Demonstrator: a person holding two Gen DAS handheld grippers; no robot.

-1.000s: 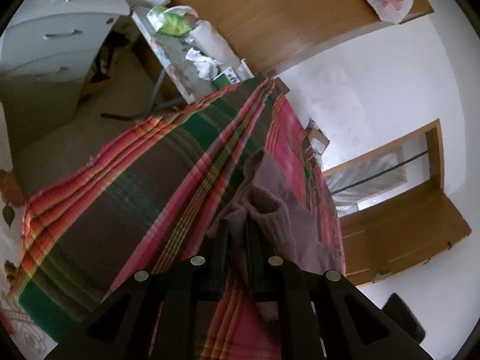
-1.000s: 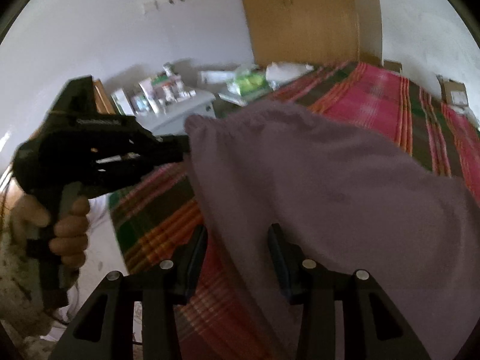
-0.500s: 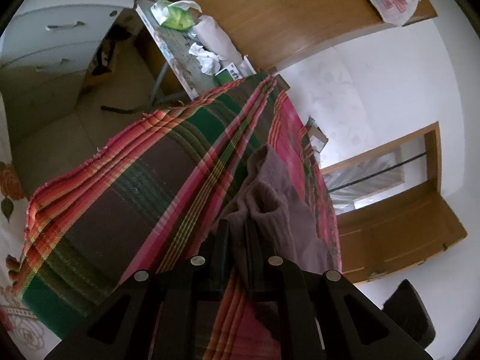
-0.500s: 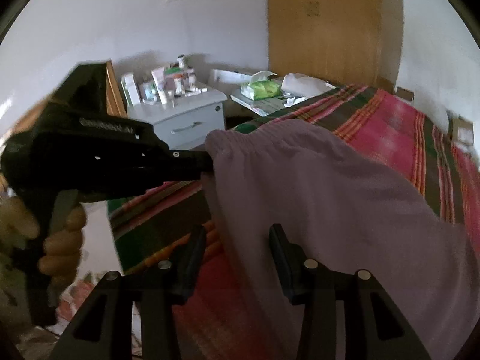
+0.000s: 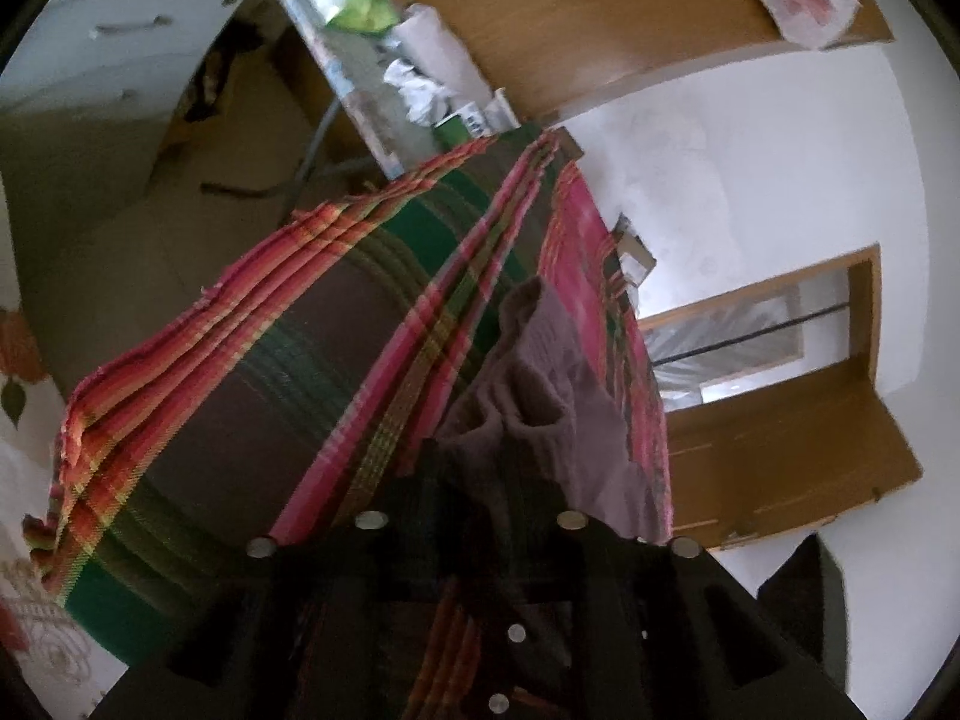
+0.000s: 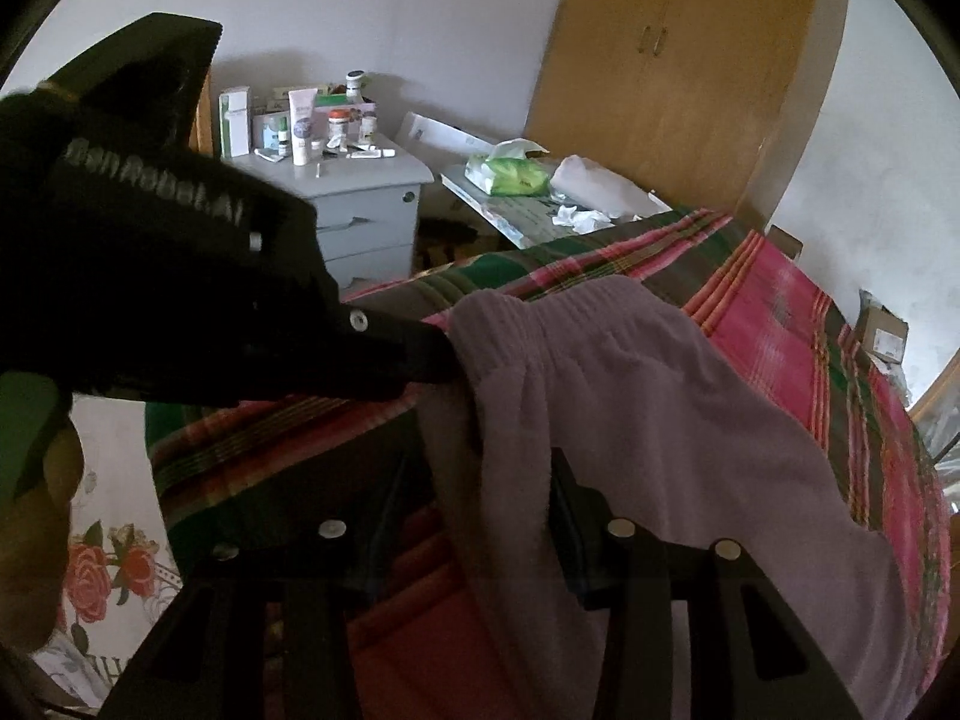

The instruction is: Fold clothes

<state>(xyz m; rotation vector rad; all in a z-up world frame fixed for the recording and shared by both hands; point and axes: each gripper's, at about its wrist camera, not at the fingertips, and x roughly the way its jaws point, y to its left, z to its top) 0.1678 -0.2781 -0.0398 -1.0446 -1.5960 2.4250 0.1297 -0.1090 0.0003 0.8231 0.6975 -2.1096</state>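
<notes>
A mauve garment (image 6: pixel 660 420) with a gathered waistband hangs lifted over the plaid bedspread (image 6: pixel 780 312). My left gripper (image 6: pixel 441 354) comes in from the left of the right wrist view, shut on the waistband corner. In the left wrist view the same garment (image 5: pixel 540 372) bunches up between the closed fingers of the left gripper (image 5: pixel 474 456), above the bedspread (image 5: pixel 270 390). My right gripper (image 6: pixel 480 480) stands open below the left one. A fold of the garment hangs down between its spread fingers.
A grey nightstand (image 6: pixel 366 204) with bottles and tubes stands behind the bed. Beside it is a low table (image 6: pixel 480 204) with a green tissue pack (image 6: pixel 510 174). A wooden wardrobe (image 6: pixel 672 72) fills the back corner. A cardboard box (image 6: pixel 882 330) sits at the far right.
The left gripper, still holding the waistband, has come closer to the right gripper and now fills more of the right wrist view. The garment's held corner has risen a little.
</notes>
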